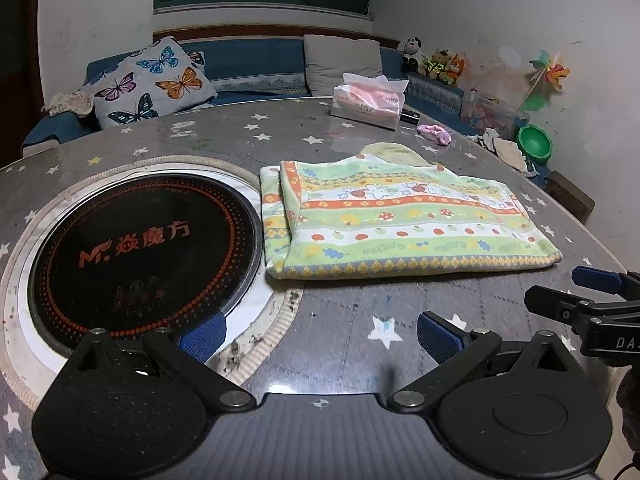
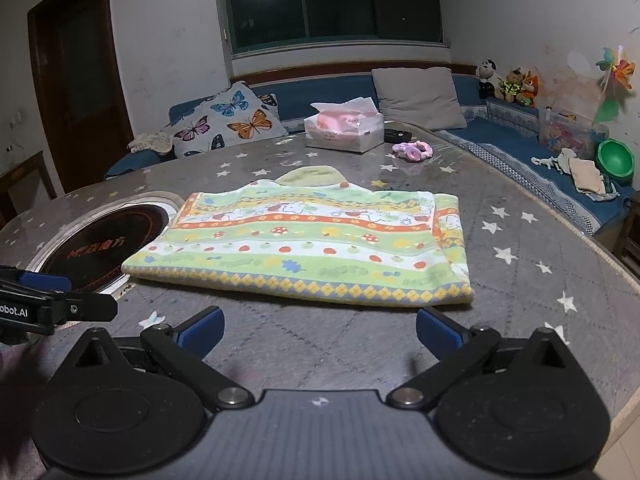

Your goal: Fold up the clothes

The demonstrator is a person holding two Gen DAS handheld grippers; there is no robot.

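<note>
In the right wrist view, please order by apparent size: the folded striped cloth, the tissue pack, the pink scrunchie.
1. Folded striped cartoon-print cloth, largest.
2. White plastic tissue pack.
3. Pink fabric scrunchie, smallest.
The cloth lies nearer the camera, which exaggerates its lead.

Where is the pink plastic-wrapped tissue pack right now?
In both wrist views the pink plastic-wrapped tissue pack sits at the table's far edge, beyond the folded striped cloth, with a purple scrunchie to its right.
</note>
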